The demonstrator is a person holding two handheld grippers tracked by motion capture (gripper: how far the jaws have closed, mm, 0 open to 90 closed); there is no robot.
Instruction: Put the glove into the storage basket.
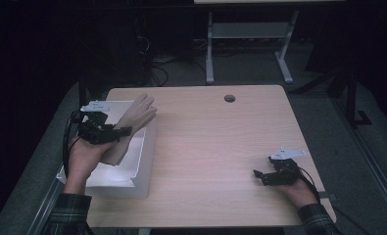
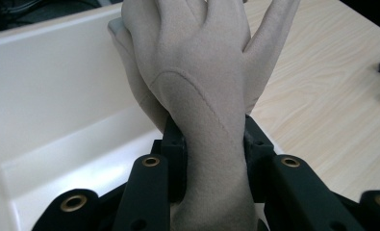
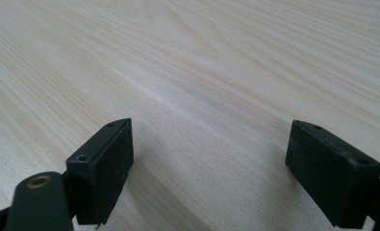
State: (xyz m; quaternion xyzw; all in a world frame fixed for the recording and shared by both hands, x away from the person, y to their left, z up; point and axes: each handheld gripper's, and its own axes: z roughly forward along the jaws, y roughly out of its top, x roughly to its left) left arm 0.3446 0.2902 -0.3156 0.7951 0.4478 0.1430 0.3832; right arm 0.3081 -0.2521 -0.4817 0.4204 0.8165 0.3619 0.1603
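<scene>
A beige glove [image 1: 132, 122] hangs over the white bin [image 1: 141, 166] at the table's left side, its fingers pointing up and to the right. My left gripper [image 1: 120, 131] is shut on the glove [image 2: 202, 96] near its wrist part, with one jaw on each side of the fabric. The bin's white inner wall [image 2: 57, 91] lies behind and below the glove. My right gripper [image 1: 258, 176] rests low over the bare wood at the table's right front, open, with nothing between its jaws [image 3: 209, 168].
The light wooden table [image 1: 220, 147] has a round cable hole [image 1: 229, 98] near its far edge. Beyond the table stand the legs of another desk [image 1: 209, 49] and some cables on the floor. Dark surroundings lie on both sides.
</scene>
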